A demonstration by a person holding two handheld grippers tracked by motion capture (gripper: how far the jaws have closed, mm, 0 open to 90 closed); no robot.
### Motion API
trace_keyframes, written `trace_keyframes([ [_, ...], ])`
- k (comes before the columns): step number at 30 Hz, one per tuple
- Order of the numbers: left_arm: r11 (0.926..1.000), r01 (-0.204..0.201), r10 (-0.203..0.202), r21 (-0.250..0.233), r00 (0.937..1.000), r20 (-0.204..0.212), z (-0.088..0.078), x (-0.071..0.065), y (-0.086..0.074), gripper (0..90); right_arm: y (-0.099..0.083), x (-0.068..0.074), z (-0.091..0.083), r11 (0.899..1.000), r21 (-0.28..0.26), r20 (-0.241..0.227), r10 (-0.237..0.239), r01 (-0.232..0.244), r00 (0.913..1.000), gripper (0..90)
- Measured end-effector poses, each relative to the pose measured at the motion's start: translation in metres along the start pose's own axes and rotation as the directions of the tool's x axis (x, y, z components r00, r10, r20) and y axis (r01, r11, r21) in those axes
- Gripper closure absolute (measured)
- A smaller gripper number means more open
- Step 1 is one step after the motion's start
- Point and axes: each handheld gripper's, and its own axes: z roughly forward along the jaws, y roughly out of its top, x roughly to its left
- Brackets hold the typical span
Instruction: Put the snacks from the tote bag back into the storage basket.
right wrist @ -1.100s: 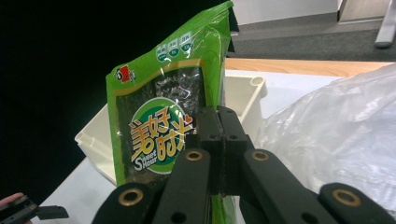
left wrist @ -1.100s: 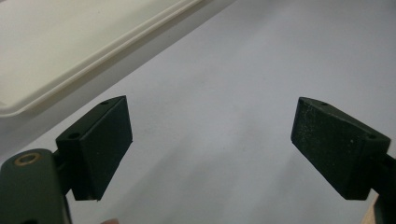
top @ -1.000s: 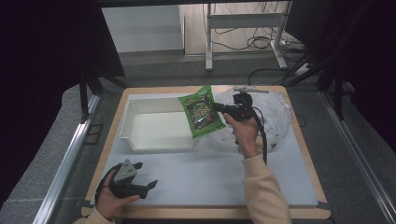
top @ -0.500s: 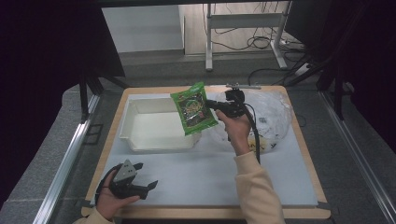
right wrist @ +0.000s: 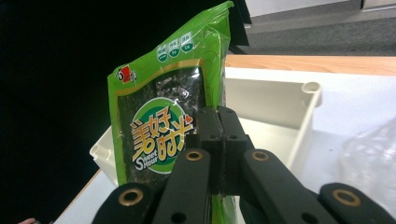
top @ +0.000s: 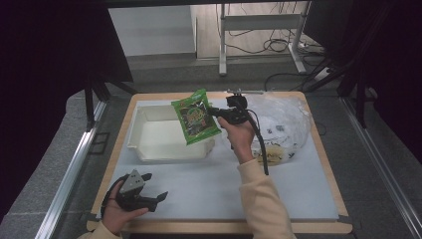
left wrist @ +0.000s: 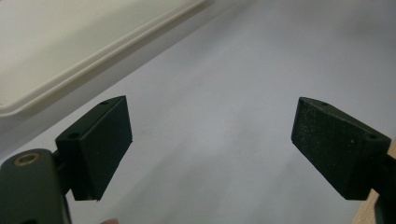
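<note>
Right claw (top: 215,112) pinches the green snack packet (top: 195,115) by its edge, mid-frame above the white tray (top: 149,152). Thin grip there, so it could slip and miss. Left claw (top: 158,197), spread, waits lower left.

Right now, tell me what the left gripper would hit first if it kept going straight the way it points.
Probably nothing soon: the left gripper, jaws open, points low across the bare pale grey table mat. The shallow white plastic tray lies off to one side of that line, though depth is hard to judge.
</note>
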Motion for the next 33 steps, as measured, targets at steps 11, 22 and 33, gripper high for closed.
trace_keyframes([
  [11, 1.0000, 0.001, -0.001, 0.007, 1.0000, 0.002, 0.001, 0.000, 0.000, 12.5, -0.001, 0.011, 0.020, 1.000, 0.014, -0.015, 0.001, -0.001, 0.9999, 89.5],
  [22, 1.0000, 0.003, -0.003, 0.004, 1.0000, 0.003, 0.001, 0.000, 0.000, 12.4, 0.001, 0.024, 0.035, 1.000, 0.021, -0.026, -0.006, 0.006, 0.9997, 89.5],
  [33, 1.0000, 0.006, -0.006, -0.001, 1.0000, 0.004, 0.000, 0.001, 0.000, 12.5, 0.001, 0.034, 0.053, 1.000, 0.031, -0.040, -0.003, 0.004, 0.9992, 89.5],
])
